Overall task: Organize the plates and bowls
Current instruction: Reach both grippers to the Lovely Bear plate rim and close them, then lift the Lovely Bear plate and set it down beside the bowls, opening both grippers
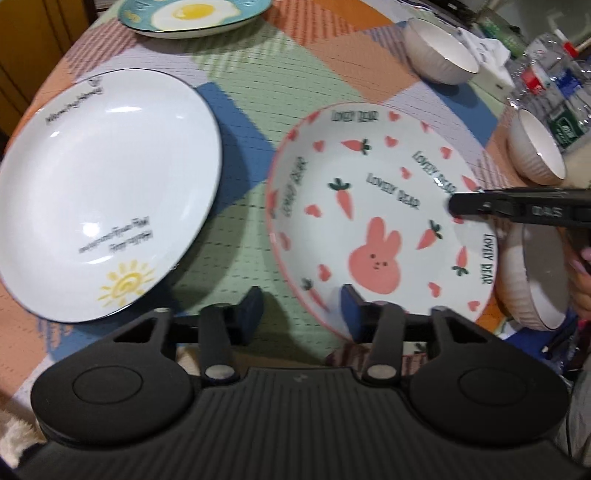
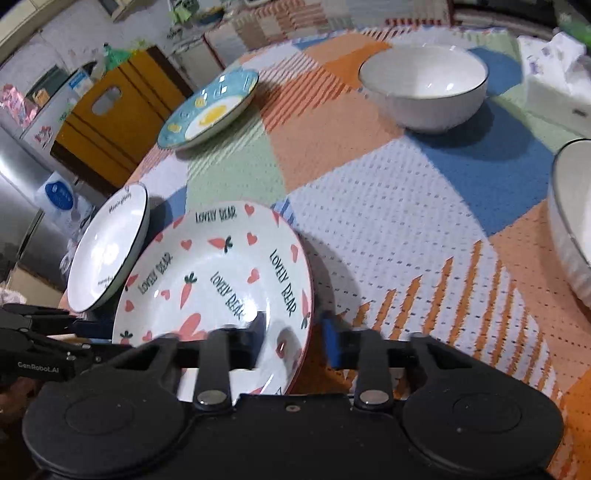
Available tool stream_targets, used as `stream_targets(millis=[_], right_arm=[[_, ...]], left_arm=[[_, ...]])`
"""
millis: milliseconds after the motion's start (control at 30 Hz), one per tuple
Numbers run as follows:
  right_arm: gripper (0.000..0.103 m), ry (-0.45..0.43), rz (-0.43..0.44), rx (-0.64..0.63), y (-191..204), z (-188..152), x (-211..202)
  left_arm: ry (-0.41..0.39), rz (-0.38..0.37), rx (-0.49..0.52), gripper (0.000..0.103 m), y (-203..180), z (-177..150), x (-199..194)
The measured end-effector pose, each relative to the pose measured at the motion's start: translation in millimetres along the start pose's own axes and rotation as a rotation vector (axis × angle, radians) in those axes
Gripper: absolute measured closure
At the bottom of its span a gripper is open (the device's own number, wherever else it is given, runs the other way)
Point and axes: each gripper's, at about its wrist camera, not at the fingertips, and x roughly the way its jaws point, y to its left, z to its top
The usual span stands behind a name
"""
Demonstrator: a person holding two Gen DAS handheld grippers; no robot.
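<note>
The white ceramic plate with pink rabbit and carrots [image 2: 221,280] lies on the patchwork tablecloth [image 2: 369,229], beside a white sun-motif plate [image 1: 99,192]. The right gripper [image 2: 295,336] straddles the rabbit plate's near rim, jaws apart. The left gripper [image 1: 303,310] is likewise spread across its edge.

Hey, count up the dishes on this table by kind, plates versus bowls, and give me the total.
Plates: 3, the bunny plate, the sun plate and the egg plate.
Bowls: 3, the far bowl, the middle bowl and the near bowl.
Total: 6 dishes.
</note>
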Motion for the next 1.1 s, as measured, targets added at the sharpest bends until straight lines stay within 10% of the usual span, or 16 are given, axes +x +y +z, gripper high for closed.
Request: stream_targets(millis=[433,1100], right_arm=[[0.086,0.002,0.067,-0.010,-9,5,2],[0.086,-0.110,0.061,-0.076,-22,75,-10]], left_arm=[[0.062,-0.017,0.031,0.074,-6,20,-1],[-0.057,0.047,0.139,0.074,-6,123,9]])
